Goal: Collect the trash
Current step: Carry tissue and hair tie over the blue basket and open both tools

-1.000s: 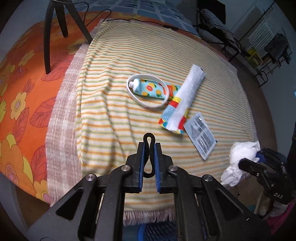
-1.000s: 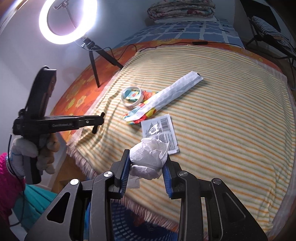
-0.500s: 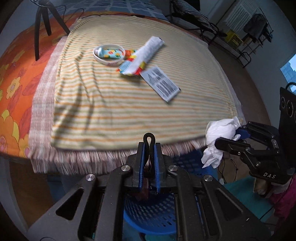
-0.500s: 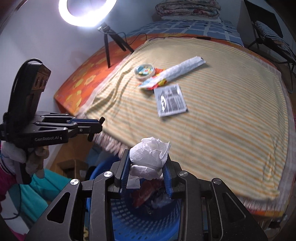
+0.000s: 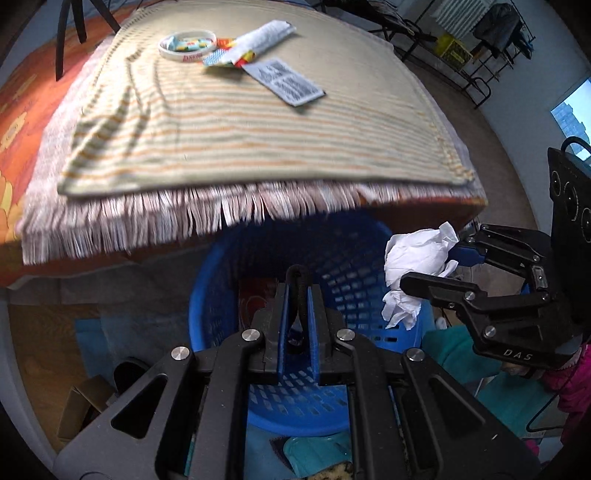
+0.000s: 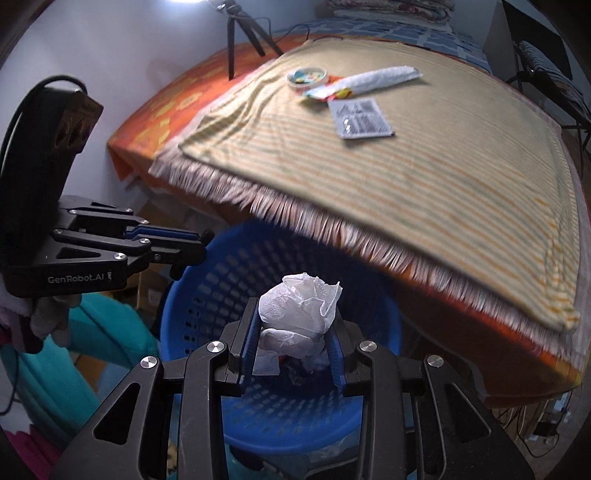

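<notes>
The basket (image 5: 332,258) stands on the floor just below the bed's (image 5: 258,147) fringed near edge, while the ring (image 5: 186,42), the long packet (image 5: 266,31) and the flat sachet (image 5: 286,81) lie clustered toward its far edge.

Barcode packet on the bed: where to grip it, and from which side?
The packet lies flat on the striped blanket, so there is little to pinch from above. Best guess: take the free corner nearest the fringe, coming low from the basket side; its far end sits close to the other wrappers.
</notes>
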{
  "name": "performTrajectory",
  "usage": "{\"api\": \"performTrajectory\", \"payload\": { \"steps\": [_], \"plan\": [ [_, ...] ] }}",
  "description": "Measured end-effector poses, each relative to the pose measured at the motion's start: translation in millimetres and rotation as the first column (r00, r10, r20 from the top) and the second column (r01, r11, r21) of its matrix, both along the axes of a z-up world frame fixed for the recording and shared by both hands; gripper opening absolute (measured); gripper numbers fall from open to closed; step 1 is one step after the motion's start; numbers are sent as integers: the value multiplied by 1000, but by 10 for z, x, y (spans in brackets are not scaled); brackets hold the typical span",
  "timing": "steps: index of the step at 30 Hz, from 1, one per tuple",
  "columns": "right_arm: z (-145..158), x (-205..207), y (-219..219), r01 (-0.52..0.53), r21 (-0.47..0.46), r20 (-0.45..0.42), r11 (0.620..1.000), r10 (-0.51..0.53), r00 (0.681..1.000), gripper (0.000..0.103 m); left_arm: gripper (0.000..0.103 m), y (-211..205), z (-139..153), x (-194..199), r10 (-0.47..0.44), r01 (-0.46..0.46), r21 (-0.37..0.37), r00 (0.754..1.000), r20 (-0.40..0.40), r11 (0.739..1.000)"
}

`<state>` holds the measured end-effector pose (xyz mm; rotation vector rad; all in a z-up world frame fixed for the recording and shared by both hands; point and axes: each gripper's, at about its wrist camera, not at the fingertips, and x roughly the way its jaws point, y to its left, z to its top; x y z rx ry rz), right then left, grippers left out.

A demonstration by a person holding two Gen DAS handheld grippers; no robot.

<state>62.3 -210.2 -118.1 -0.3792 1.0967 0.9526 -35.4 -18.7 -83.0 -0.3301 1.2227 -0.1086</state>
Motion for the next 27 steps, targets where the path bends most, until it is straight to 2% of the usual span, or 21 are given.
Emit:
{"api": "performTrajectory", "payload": {
  "steps": [11, 17, 18, 21, 27],
  "plan": [
    [-218, -126, -49, -4, -38, -4, 999, 4, 1000, 32, 8, -108, -201, -88, -27, 28, 20, 999, -40, 999],
    [-282, -96, -89, 16, -60, -3, 998, -16, 1000, 36, 8, -141, -274, -44, -35, 37, 34, 998, -59, 999],
    [-289, -93, -92, 18, -63, -5, 998, -18, 1000, 37, 9, -147, -285, -36, -37, 39, 36, 997, -64, 999],
    [-306, -92, -86, 15, -73, -5, 997, -16, 1000, 40, 30, -182, -317, -8, -38, 41, 39, 997, -71, 998],
    [-294, -119, -68, 5, -83, 25, 997, -3, 1000, 52, 31, -136, -326, -11, -32, 35, 42, 997, -75, 998]
  ]
}}
